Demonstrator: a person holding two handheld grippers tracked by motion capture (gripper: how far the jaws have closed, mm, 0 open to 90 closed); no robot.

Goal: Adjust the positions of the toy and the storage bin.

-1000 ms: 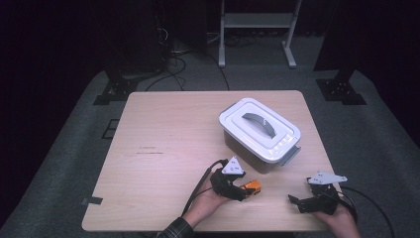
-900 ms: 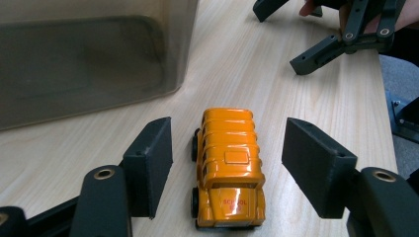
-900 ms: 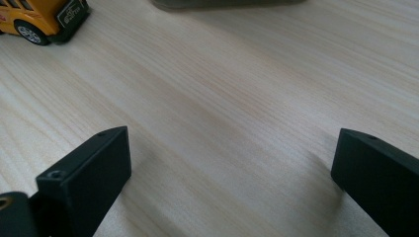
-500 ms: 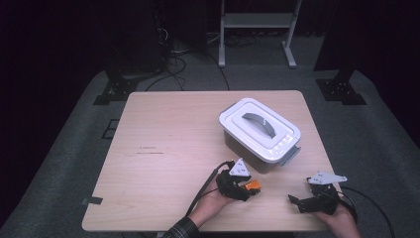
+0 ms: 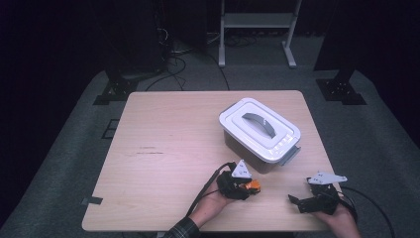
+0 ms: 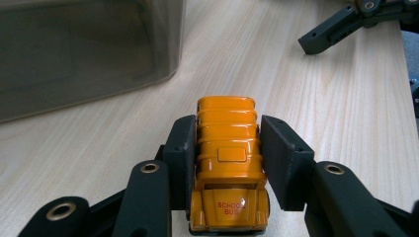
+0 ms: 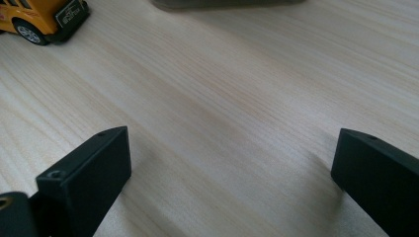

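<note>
My left claw (image 6: 227,163) has just been closing and now pinches the orange toy school bus (image 6: 228,168) by its sides (wheels on the wooden table (image 5: 163,148)), just beside the lidded grey storage box (image 5: 260,131). Off to the side, well apart, my right claw (image 7: 232,177) rests low over bare wood, spread wide, holding nothing.

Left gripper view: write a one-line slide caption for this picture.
The left gripper shut on a yellow toy school bus standing on the wooden table beside a grey storage box.
</note>
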